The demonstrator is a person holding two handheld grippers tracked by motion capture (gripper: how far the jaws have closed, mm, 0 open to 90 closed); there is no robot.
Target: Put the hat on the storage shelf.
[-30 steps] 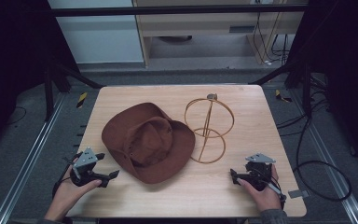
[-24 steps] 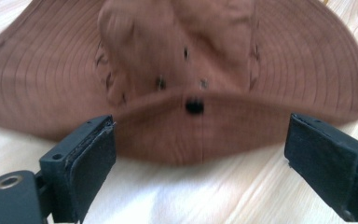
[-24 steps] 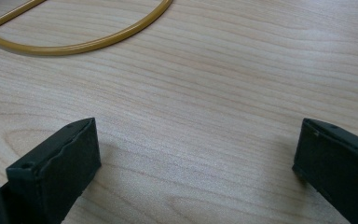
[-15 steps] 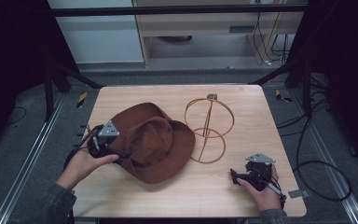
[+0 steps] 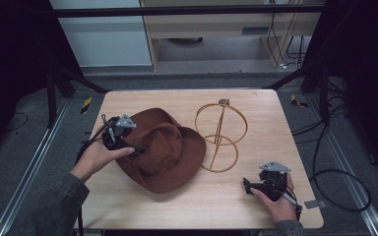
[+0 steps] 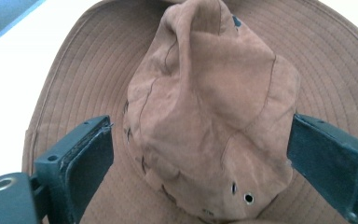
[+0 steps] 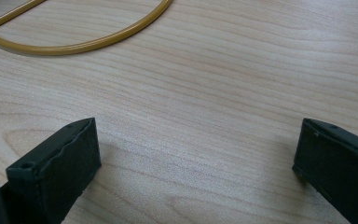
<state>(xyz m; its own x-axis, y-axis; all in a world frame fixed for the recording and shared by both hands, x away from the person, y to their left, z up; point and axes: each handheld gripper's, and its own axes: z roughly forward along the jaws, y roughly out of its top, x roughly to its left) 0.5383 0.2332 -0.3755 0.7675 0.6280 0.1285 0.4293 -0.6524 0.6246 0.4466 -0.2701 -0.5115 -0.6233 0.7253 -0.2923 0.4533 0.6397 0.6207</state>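
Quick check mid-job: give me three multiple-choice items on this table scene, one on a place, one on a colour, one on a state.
1. Where does the gold wire hat stand sit relative to the brown suede wide-brimmed hat?
A. To its right
B. To its left
C. On top of it

2. What colour is the stand's wire?
A. Silver
B. Gold
C. Red

3. How do the left tongs stand?
A. Shut on the brim
B. Open, either side of the crown
C. Shut on the stand

Answers: 1 A, the high view shows the stand on the hat's right; 2 B, the rings look golden; 3 B, the left gripper view shows the jaws wide apart flanking the crown.
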